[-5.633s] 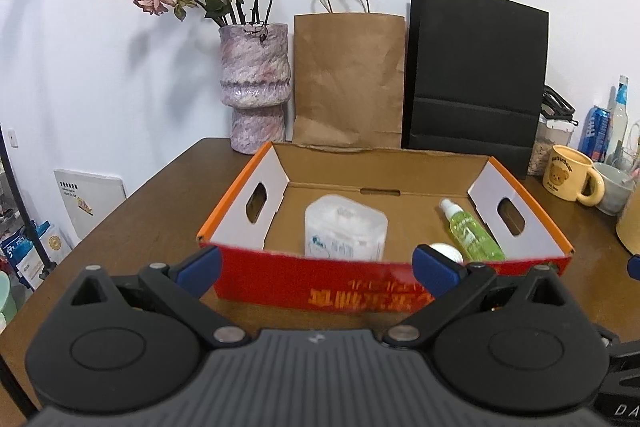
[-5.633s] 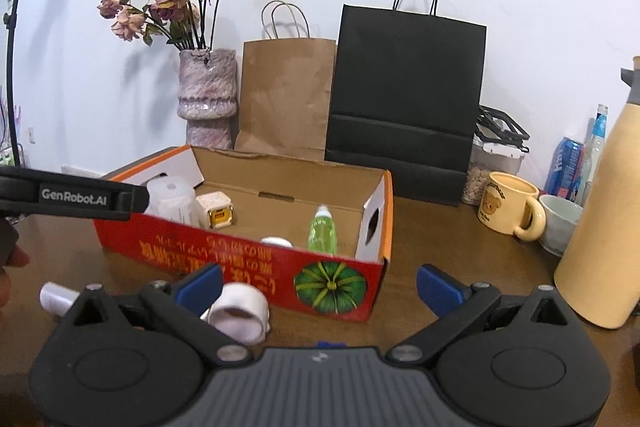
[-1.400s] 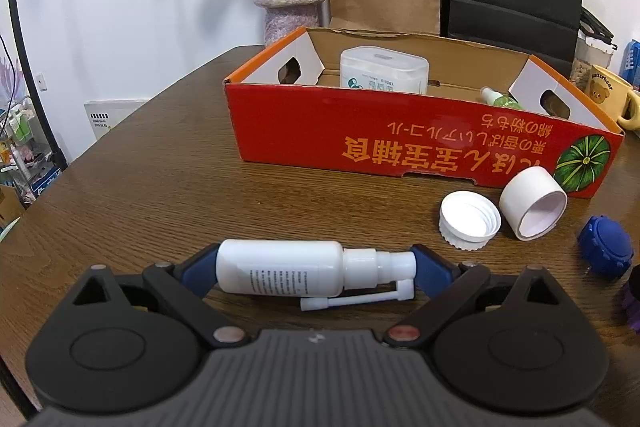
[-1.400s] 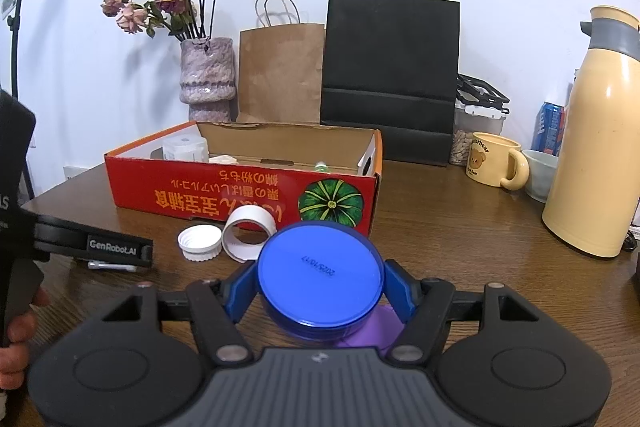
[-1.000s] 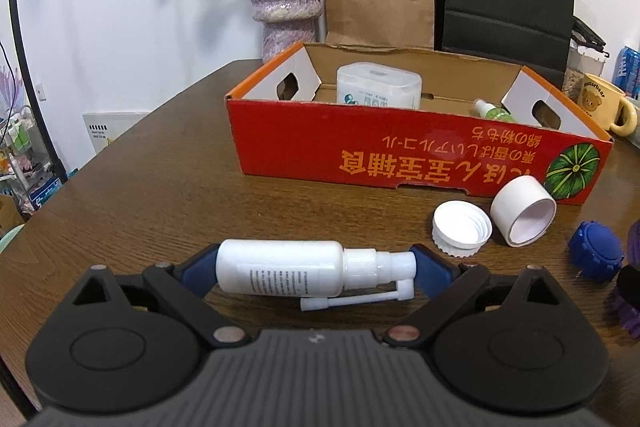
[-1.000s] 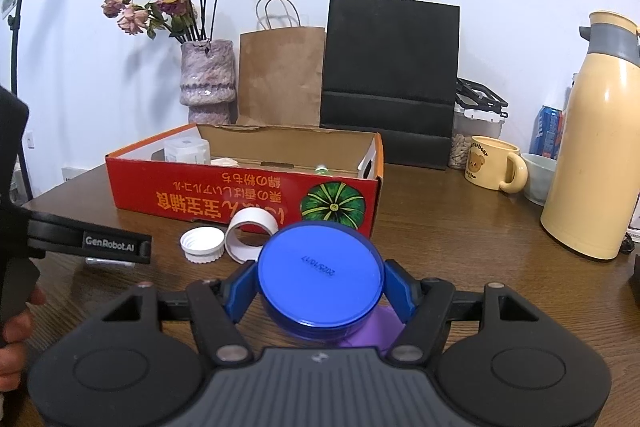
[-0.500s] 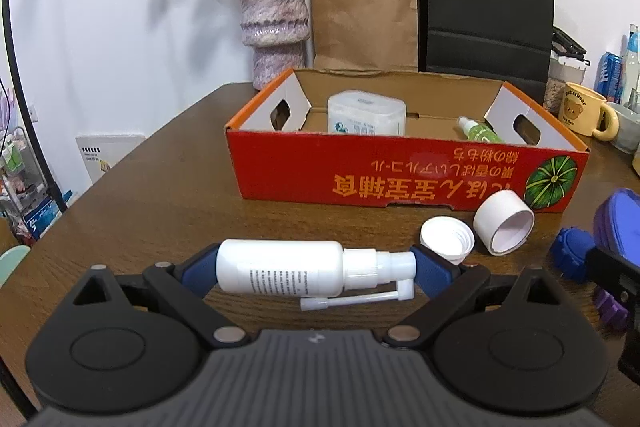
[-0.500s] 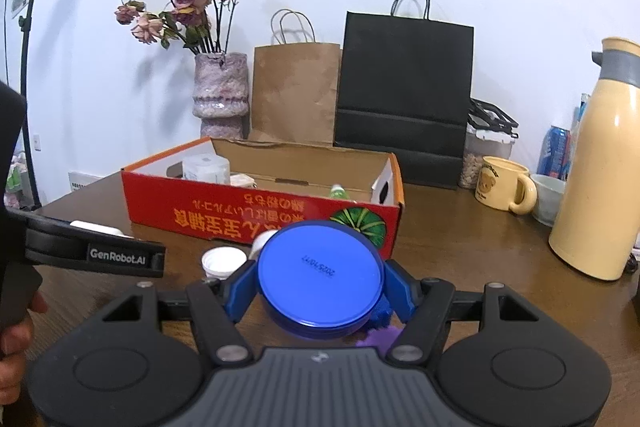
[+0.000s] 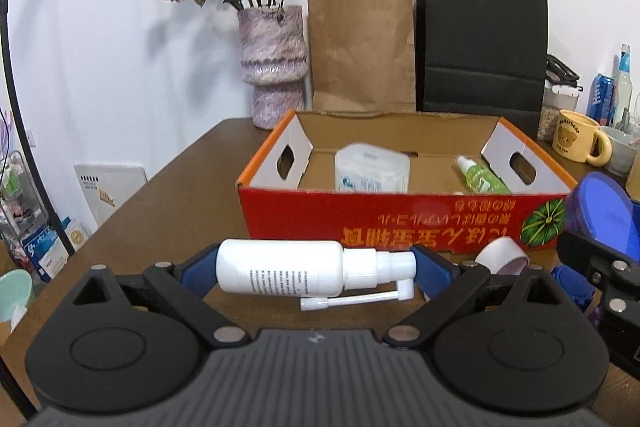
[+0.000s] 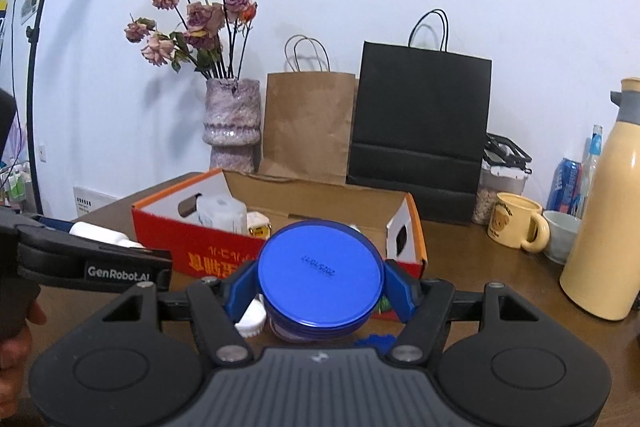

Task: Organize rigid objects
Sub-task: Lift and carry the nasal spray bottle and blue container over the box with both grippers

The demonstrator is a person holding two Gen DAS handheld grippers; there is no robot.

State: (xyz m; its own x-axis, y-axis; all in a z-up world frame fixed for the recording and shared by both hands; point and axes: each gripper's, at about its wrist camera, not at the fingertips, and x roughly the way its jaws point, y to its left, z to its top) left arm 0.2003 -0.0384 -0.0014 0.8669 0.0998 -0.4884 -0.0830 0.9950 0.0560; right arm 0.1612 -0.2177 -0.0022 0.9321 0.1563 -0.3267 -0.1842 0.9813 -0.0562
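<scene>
My left gripper (image 9: 314, 273) is shut on a white spray bottle (image 9: 280, 273), held crosswise above the table in front of the red cardboard box (image 9: 400, 223). My right gripper (image 10: 320, 285) is shut on a blue-lidded jar (image 10: 319, 273), raised near the box's right front corner; the jar also shows in the left wrist view (image 9: 600, 213). The box (image 10: 208, 253) holds a white container (image 9: 372, 169), a green bottle (image 9: 478, 179) and a small yellow cube (image 10: 258, 229).
A white tube (image 9: 500, 257), a white cap (image 10: 252, 321) and a blue cap (image 9: 568, 285) lie on the table before the box. A vase (image 9: 274, 67), brown bag (image 9: 360, 51) and black bag (image 9: 480, 43) stand behind. A mug (image 10: 516, 227) and thermos (image 10: 604, 223) stand right.
Both grippers have risen and tilted up with their loads. The box interior shows more, and the jar now appears higher beside the box in the left wrist view.
</scene>
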